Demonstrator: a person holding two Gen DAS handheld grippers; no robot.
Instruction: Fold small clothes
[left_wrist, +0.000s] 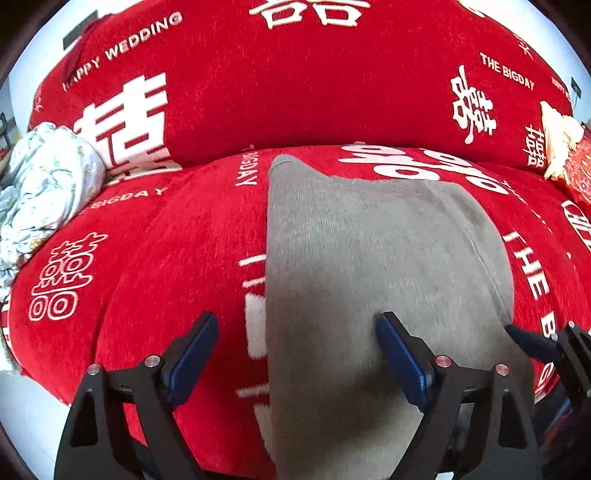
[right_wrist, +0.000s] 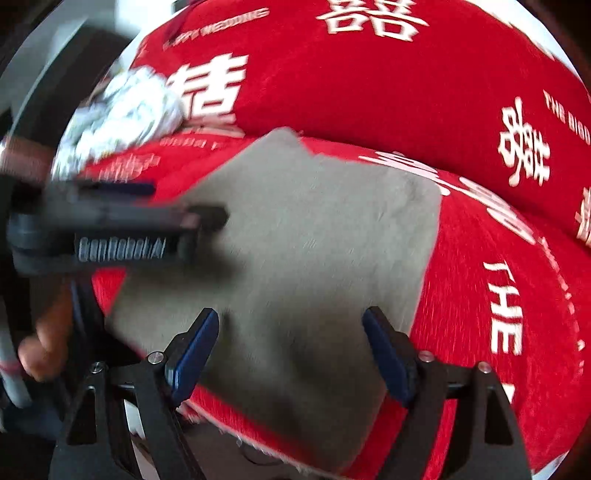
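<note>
A grey folded garment (left_wrist: 369, 266) lies flat on the red sofa seat (left_wrist: 166, 258). My left gripper (left_wrist: 299, 350) hangs open over the garment's near left edge. One blue pad is above the red cover, the other above the grey cloth, and nothing is gripped. At the right rim of that view shows a blue finger (left_wrist: 532, 341) of my right gripper. In the right wrist view the grey garment (right_wrist: 314, 240) spreads as a rough square. My right gripper (right_wrist: 291, 350) stands open over its near edge. The blurred left gripper (right_wrist: 177, 202) reaches over the garment's left side.
A crumpled white floral cloth (left_wrist: 48, 184) sits at the sofa's left end, blurred in the right wrist view (right_wrist: 125, 107). The red back cushion (left_wrist: 295, 81) with white lettering rises behind. A cream and red bundle (left_wrist: 565, 155) lies at the right. A hand (right_wrist: 40, 350) holds the left gripper.
</note>
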